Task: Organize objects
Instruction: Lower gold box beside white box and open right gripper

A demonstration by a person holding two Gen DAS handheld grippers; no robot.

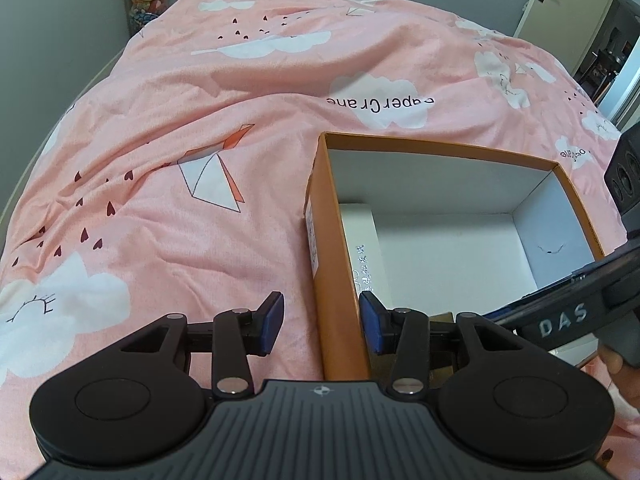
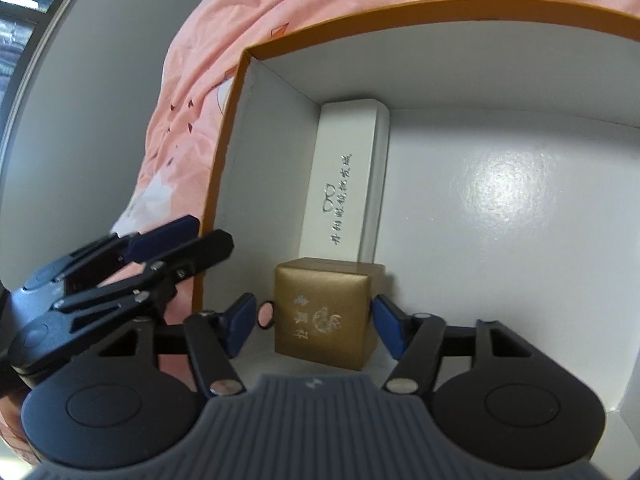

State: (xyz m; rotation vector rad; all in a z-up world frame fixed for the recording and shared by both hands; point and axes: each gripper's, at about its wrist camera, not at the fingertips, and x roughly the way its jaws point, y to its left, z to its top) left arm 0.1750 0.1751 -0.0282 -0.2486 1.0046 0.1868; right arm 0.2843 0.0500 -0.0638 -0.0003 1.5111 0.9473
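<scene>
Right wrist view: my right gripper (image 2: 314, 322) stands apart around the gold box (image 2: 326, 314) inside the orange carton (image 2: 240, 92), placing apparently done and withdrawal next, while my left gripper (image 1: 322, 322) straddles the carton's wall unclamped.

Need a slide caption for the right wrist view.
Right gripper fingers straddle a gold box beside a white case inside the orange box.

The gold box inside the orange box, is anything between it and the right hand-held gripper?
Nothing visible. The gold box sits on the orange box floor, directly between the right hand-held gripper pads, with small gaps on both sides. The white box lies behind it, out of the way.
</scene>
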